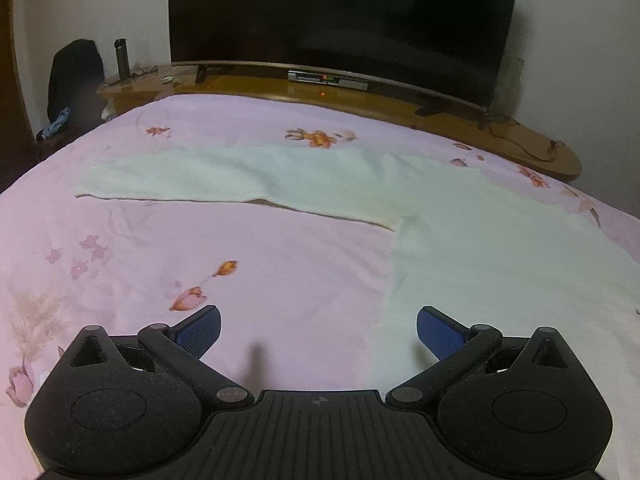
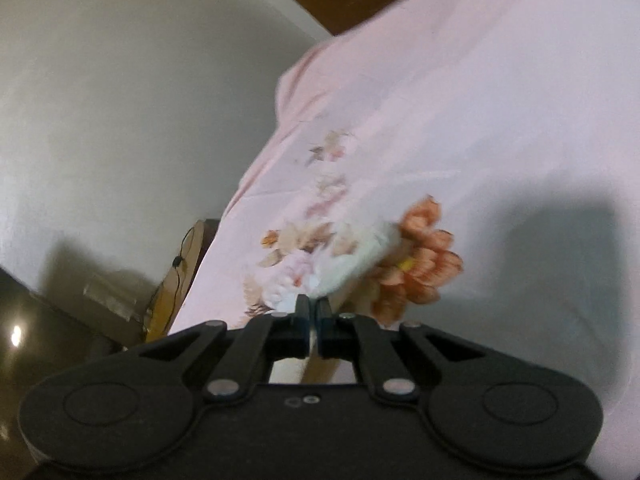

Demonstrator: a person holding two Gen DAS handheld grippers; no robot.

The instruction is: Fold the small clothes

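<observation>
Pink floral bedsheet [image 1: 280, 264] carries the pale garment [image 1: 460, 240]; left gripper [image 1: 318, 330] released above it; right gripper [image 2: 313, 306] clenched, apparently on white fabric [image 2: 352, 256]

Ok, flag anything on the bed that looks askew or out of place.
Nothing looks damaged or spilled. The pale garment lies flat on the floral bedsheet, one long part stretched left. The right gripper pinches white fabric, blurred; the left gripper is open.

Right gripper [image 2: 313, 306], fingers [image 2: 302, 312] pinched on blurred white cloth [image 2: 356, 258], pink floral bedsheet [image 2: 460, 100] beneath, white wall [image 2: 120, 100] left.
</observation>
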